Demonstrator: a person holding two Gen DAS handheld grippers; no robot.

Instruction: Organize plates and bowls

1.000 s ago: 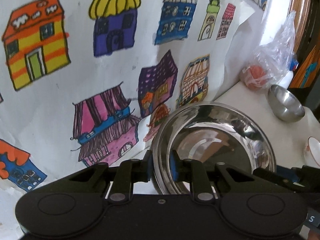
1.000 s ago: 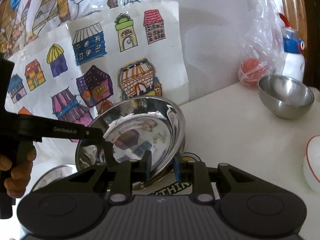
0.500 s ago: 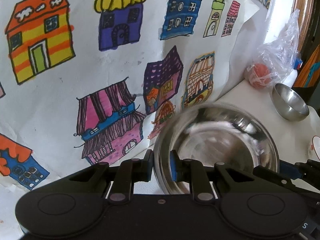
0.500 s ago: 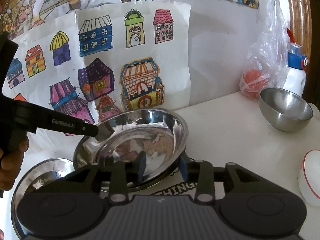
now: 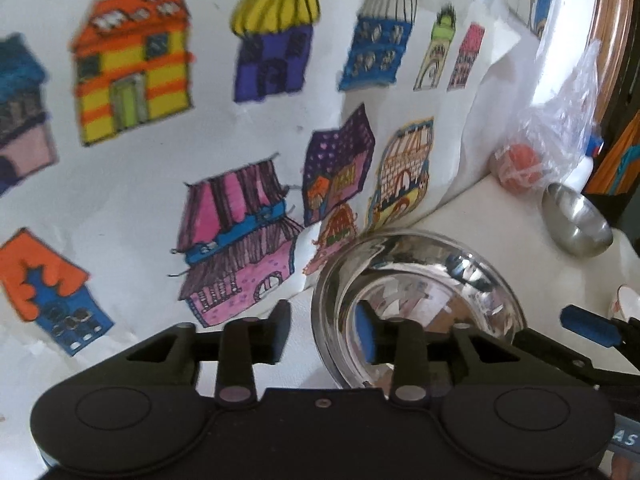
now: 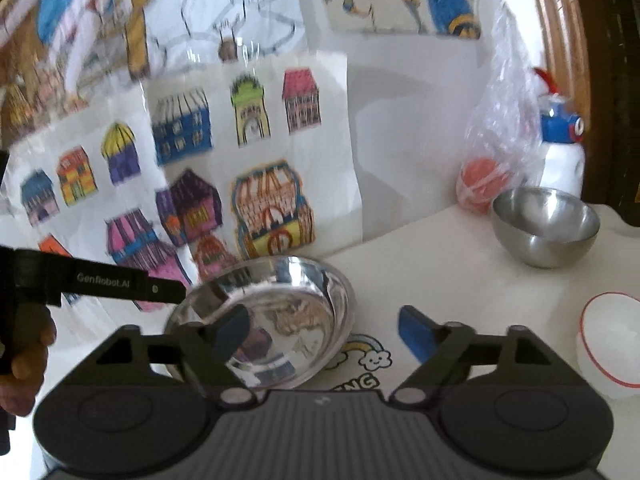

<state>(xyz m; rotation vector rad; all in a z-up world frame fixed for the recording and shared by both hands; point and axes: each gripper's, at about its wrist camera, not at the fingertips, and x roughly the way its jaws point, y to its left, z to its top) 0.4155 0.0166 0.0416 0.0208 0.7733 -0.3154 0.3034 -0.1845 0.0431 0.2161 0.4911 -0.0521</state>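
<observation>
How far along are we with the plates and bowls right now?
Early going. Done: the shiny steel plate sits on the table. In hand: nothing; the left gripper and right gripper are both opening, with the plate's rim between the fingers but no pad pressing on it. Left: the small steel bowl near the bagged orange ball and the red-rimmed white bowl stand apart, unstacked.

- Left gripper (image 5: 326, 334): pitched downward, jaws opening; a gap shows on each side of the rim standing between its pads, neither pressing.
- Right gripper (image 6: 324, 332): jaws opening, spread wide; blue pad at 3 o'clock, dark pad at 9 o'clock.
- Person's hand (image 6: 24, 364): at 9 o'clock in the right wrist view, wrapped around the left gripper's handle.
</observation>
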